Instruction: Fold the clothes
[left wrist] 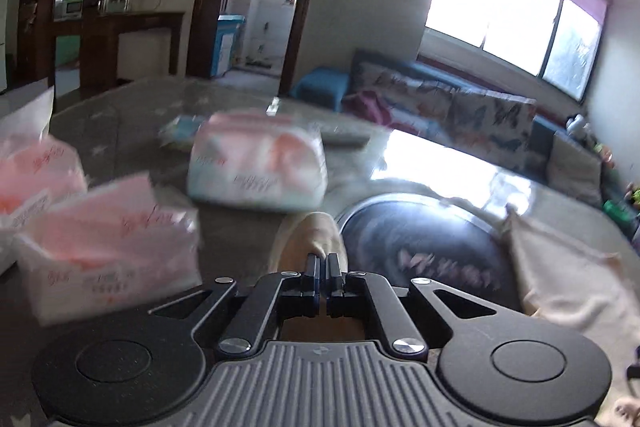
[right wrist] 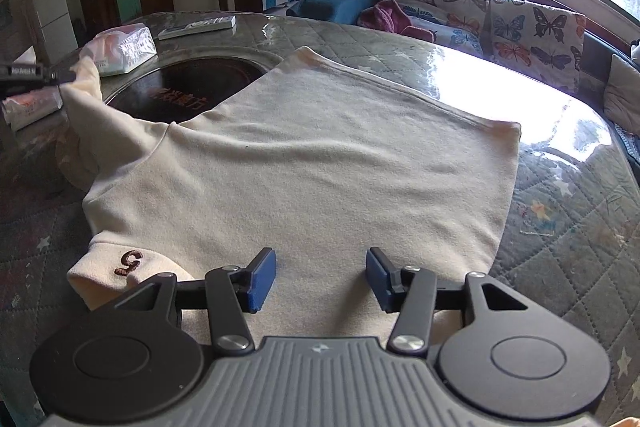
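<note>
A cream sweater [right wrist: 320, 163] lies spread flat on the quilted table [right wrist: 568, 227], with a brown embroidered mark near its lower left corner. My right gripper [right wrist: 321, 277] hovers just above the near edge of the sweater, its blue pads [right wrist: 262, 279] apart with nothing between them. My left gripper [left wrist: 323, 261] is shut on the cream sleeve [left wrist: 308, 239]. In the right wrist view the left gripper [right wrist: 60, 77] comes in from the left edge and holds the sleeve tip [right wrist: 86, 75] lifted off the table, stretched away from the body of the sweater.
Several tissue packs [left wrist: 256, 163] sit on the left and far part of the table, and a remote [right wrist: 196, 25] lies at the back. A dark round inset [right wrist: 188, 87] marks the table's middle. A sofa with butterfly cushions [right wrist: 532, 27] runs along the window side.
</note>
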{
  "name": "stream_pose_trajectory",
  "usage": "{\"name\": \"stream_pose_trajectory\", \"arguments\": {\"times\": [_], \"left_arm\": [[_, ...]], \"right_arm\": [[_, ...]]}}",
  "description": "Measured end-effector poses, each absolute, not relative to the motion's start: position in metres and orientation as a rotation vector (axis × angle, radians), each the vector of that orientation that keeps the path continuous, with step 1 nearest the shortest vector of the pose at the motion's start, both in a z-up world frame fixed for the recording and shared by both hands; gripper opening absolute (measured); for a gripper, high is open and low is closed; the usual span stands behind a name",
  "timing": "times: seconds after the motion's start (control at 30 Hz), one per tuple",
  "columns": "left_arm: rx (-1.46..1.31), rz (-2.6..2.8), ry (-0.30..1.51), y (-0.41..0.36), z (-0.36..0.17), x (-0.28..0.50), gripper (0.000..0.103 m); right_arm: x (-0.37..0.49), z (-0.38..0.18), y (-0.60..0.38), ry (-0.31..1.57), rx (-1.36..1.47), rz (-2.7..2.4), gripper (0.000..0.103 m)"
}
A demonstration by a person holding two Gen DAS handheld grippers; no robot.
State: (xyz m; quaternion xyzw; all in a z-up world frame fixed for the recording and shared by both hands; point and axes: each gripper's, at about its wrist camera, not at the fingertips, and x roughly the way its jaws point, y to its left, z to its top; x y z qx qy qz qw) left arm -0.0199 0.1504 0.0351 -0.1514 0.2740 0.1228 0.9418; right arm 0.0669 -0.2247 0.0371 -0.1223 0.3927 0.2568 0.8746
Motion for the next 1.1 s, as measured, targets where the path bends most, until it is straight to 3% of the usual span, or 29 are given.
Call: {"name": "stream_pose_trajectory", "arguments": {"times": [0.23, 0.3, 0.37, 0.67, 0.73, 0.8, 0.93, 1.1], "left_arm": [[-0.309, 0.258, 0.614, 0.153, 0.029, -0.022, 0.014], [-0.316, 0.271, 0.622, 0.155, 0.029, -0.02, 0.035], [-0.323, 0.301, 0.633, 0.158, 0.029, -0.016, 0.048], [-0.295, 0.299, 0.678, 0.158, 0.021, -0.003, 0.045], [-0.261, 0.293, 0.679, 0.155, 0.02, -0.002, 0.036], [-0.223, 0.294, 0.68, 0.153, 0.019, 0.0, 0.013], [-0.195, 0.285, 0.655, 0.153, 0.028, 0.006, 0.007], [-0.094, 0.276, 0.553, 0.146, 0.058, 0.017, 0.007]], "right_arm": [[0.05, 0.06, -0.189, 0.755, -0.315, 0.692, 0.05], [0.043, 0.063, -0.171, 0.734, -0.343, 0.762, 0.049], [0.036, 0.063, -0.152, 0.711, -0.38, 0.833, 0.048], [0.022, 0.042, -0.088, 0.698, -0.488, 0.969, 0.034], [0.023, 0.038, -0.084, 0.704, -0.5, 0.97, 0.03], [0.023, 0.036, -0.083, 0.698, -0.508, 0.957, 0.024], [0.023, 0.037, -0.084, 0.689, -0.505, 0.947, 0.007], [0.025, 0.047, -0.095, 0.708, -0.445, 0.994, 0.006]]}}
